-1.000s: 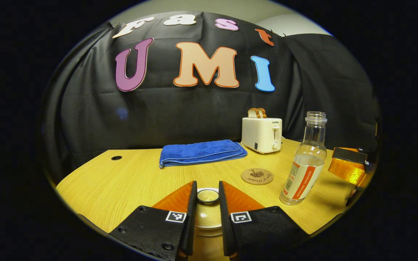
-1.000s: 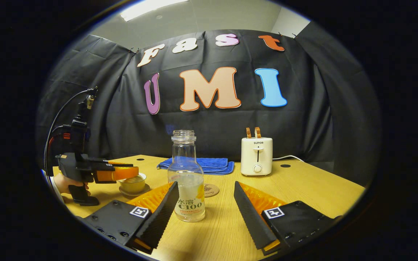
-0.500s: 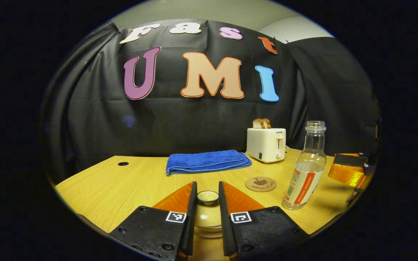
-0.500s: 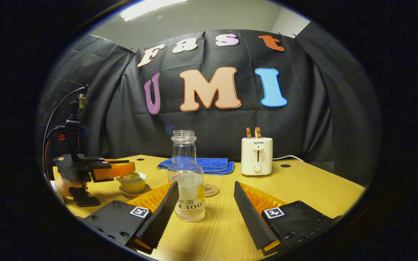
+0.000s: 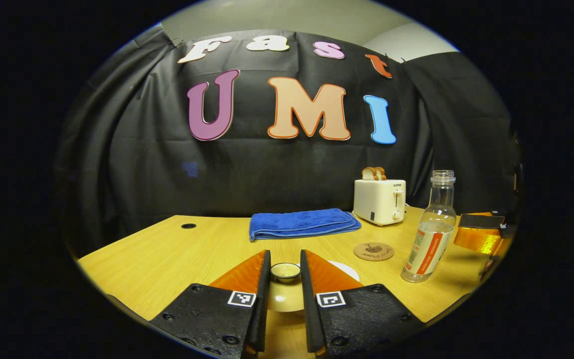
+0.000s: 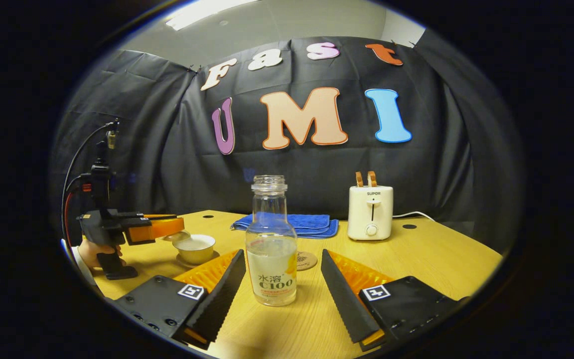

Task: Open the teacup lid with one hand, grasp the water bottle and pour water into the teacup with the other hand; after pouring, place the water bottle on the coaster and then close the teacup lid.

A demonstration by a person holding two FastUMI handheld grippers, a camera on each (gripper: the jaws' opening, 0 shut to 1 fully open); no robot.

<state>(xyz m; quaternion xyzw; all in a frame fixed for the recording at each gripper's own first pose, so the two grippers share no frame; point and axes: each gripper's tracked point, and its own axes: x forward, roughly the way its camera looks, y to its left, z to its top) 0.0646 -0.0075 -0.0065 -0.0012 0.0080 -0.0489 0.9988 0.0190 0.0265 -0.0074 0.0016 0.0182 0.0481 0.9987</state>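
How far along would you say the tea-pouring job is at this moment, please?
Done: the left gripper has the lid clamped by its knob, lifted off the teacup, which stands open on its saucer. In hand: the right gripper is open around the water bottle, not yet gripping. Left: pouring, setting the bottle on the coaster, and closing the lid.

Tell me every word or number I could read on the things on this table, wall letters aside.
"SUPOR": front of the cream two-slot toaster.
Clear plastic water bottle: fine print on its label is too small to read.
Round cork coaster: a drawing; any lettering is too small to read.
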